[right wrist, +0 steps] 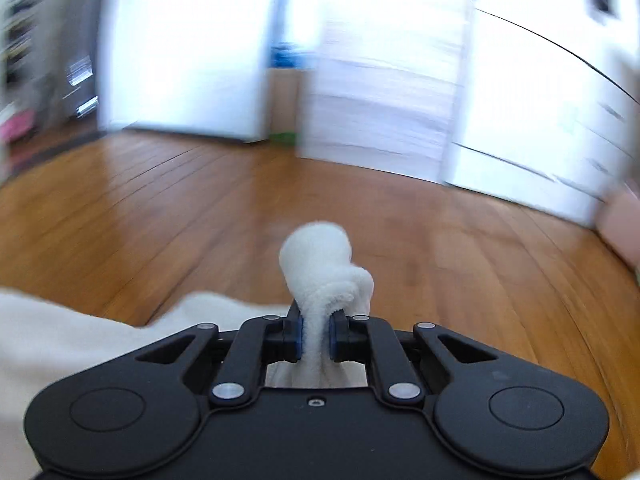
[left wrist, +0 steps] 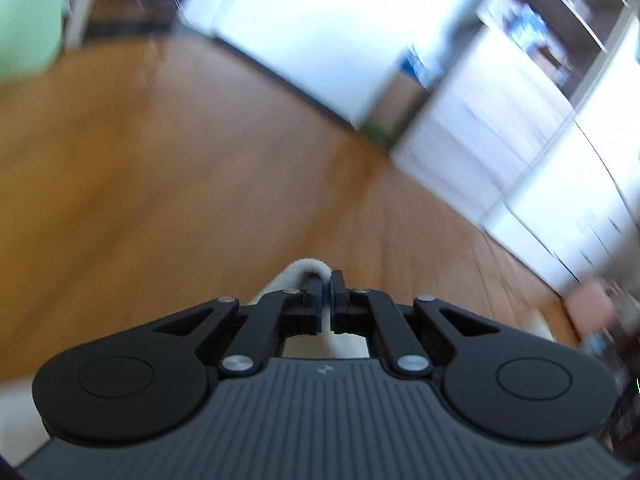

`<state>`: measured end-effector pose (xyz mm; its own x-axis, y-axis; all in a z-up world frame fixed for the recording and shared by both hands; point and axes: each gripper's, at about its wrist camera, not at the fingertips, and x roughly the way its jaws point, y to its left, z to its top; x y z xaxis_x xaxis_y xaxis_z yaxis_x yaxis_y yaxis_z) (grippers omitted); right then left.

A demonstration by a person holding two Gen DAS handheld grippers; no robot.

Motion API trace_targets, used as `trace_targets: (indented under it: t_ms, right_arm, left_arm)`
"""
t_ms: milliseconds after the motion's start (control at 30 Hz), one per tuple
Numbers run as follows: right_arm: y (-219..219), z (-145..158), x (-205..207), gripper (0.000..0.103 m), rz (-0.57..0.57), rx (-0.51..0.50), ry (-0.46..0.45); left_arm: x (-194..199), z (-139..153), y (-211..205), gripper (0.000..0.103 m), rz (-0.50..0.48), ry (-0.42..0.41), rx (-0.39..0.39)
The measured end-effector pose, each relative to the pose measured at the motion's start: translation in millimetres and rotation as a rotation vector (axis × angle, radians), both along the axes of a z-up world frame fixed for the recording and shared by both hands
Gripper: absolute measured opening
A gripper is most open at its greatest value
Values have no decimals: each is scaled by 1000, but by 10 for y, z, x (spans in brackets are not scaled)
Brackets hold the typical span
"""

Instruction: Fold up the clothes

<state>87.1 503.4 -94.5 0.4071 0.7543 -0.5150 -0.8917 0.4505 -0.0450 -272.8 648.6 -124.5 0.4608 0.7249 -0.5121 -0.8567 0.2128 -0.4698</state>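
- Pinching a bunched edge of the white fleece garment between the closed jaws of the right gripper, with a tuft poking out ahead of the tips and the rest trailing back and to its left.
- Clamping the same pale cloth in the left gripper, jaws nearly together, only a sliver of fabric showing ahead and beneath.
- Held at two points, likely to lift and spread the piece (a usual start for a fold) above the wooden floor.
- Blurred beyond the grippers: white cabinets, shelves.
- Hidden under both bodies: most of the garment, its type and shape.
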Motion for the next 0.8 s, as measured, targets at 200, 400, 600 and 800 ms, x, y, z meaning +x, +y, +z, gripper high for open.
trace_targets:
  t_ms: [200,400,600,800]
  right_arm:
    - [-25,-47,366,46,-47,-99,240]
    - [-724,193,690,72,-17,40,338]
    - [-1306,151,1027,72,-180,-22,366]
    - [-1353,-75,1159,72,-138,-108,400]
  left_arm:
    - [-106,-271,330,6,62,97,-161]
    - [-306,-358,-40,20,5,245,-141]
    - [-35,-562,-183,47,-132,228,-286]
    - [382,-666,-232,60,-198,296,-206]
